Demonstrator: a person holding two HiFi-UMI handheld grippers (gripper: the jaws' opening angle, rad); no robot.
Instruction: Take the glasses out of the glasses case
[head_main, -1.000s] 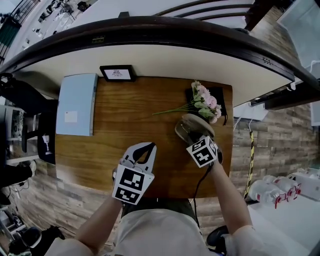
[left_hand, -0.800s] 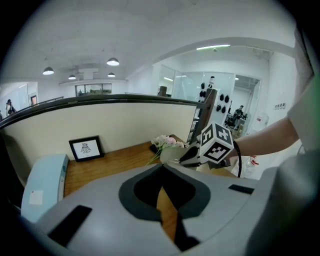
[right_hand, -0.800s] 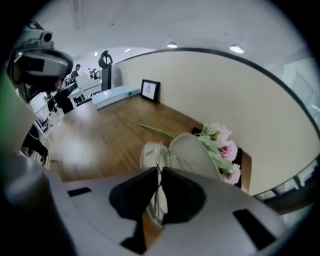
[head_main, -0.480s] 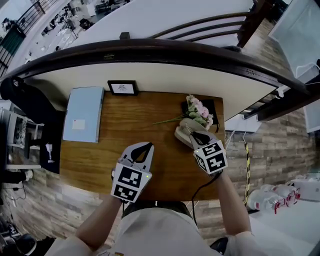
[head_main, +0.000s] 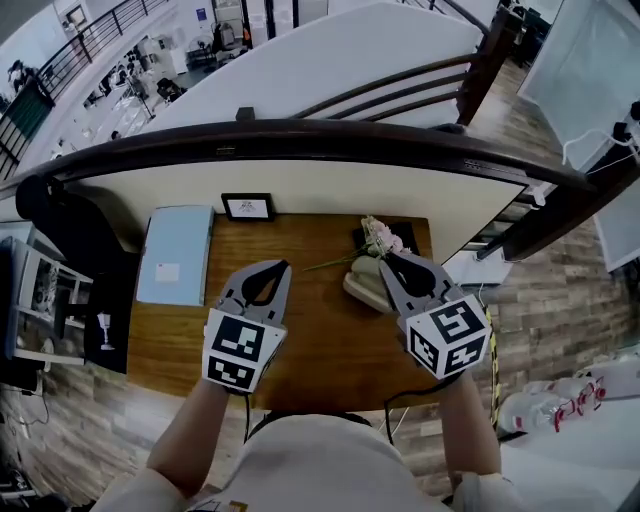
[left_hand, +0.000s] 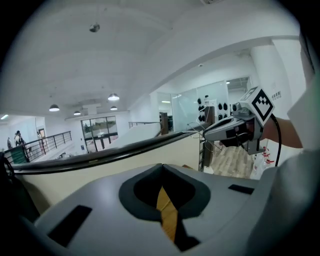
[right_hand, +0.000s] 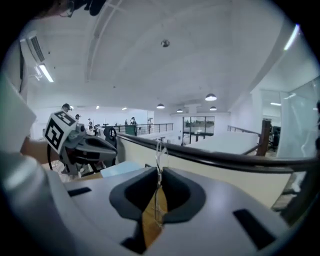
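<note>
**Held glasses relative to their case.** The thin clear wire-framed glasses (right_hand: 159, 150) are clamped between the closed jaws of the right gripper (right_hand: 159, 170), with their long axis running to 12 o'clock from the tips. The beige oval glasses case (head_main: 362, 287) lies on the brown wooden table (head_main: 320, 345), at 7 o'clock of that gripper. The left gripper (left_hand: 162, 169), its jaws together on nothing, is at the case's 9 o'clock and farther off.

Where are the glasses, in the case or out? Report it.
Out. The right tool is shut on the thin wire glasses, held up in the air; the glasses case lies below on the table.
</note>
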